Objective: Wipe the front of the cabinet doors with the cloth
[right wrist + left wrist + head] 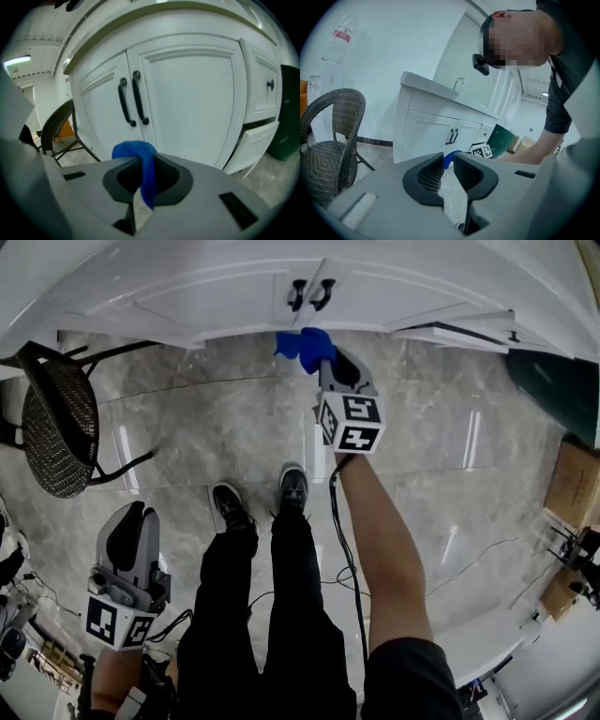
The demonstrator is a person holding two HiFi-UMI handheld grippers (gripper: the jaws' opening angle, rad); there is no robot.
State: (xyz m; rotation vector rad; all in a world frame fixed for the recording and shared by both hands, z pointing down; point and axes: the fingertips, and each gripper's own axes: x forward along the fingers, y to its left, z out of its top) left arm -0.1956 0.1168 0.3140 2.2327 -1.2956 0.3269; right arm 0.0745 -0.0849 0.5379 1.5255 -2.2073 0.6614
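The white cabinet doors (253, 287) carry two black handles (309, 293) at their middle seam. A blue cloth (302, 343) is bunched in my right gripper (317, 357), which is shut on it and held low in front of the doors, just below the handles. In the right gripper view the cloth (140, 157) hangs between the jaws of the right gripper (143, 176), a short way off the right door (192, 98). My left gripper (131, 521) hangs back at my left side, far from the cabinet. Its jaws stand almost together with nothing between them (448, 166).
A wicker chair (56, 423) stands left of the cabinet. A dark green bin (558, 381) sits at the right, past the drawers (262, 89). Cardboard boxes (572, 484) and cables (469, 554) lie on the marble floor. My shoes (292, 488) are about a step from the doors.
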